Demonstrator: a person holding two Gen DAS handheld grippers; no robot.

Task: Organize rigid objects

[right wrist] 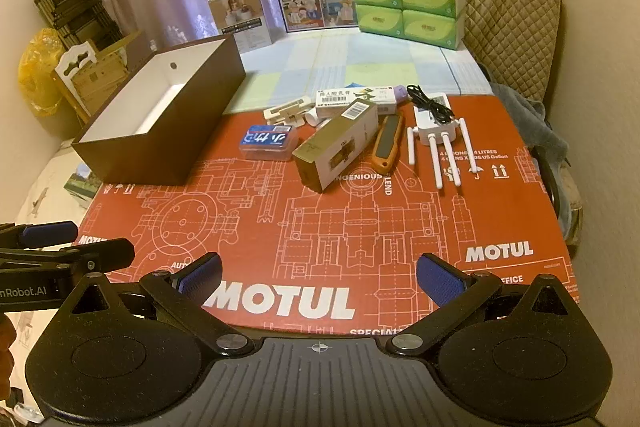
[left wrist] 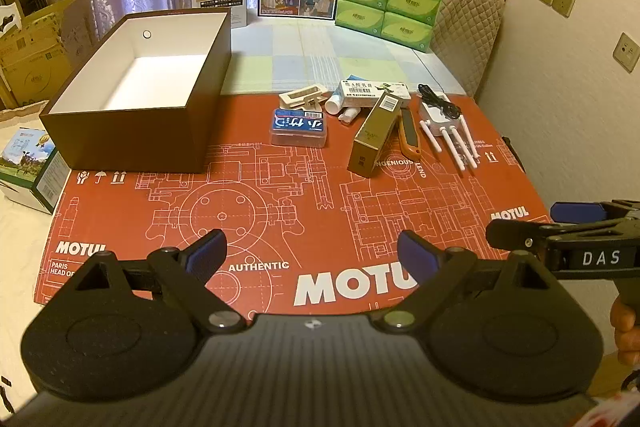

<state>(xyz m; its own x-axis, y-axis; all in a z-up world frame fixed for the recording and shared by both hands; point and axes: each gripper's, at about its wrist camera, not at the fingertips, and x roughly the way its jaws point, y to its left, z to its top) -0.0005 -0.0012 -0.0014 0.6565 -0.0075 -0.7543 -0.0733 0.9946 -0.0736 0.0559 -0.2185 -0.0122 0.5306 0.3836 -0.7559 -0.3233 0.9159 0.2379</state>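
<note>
Nothing packed yet: brown box (left wrist: 132,99) sat empty, both grippers, left gripper (left wrist: 312,251) and right gripper (right wrist: 320,277), released, empty. Next likely: reach gold carton (right wrist: 336,145), grasp across narrow sides.

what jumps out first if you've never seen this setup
The red mat printed with white blueprint lines and MOTUL lettering fills the table's near half. On its far left stands an empty brown box with a white inside; to the right lies a cluster of small items, among them a gold carton and a white router. Both grippers hover open in front.
</note>
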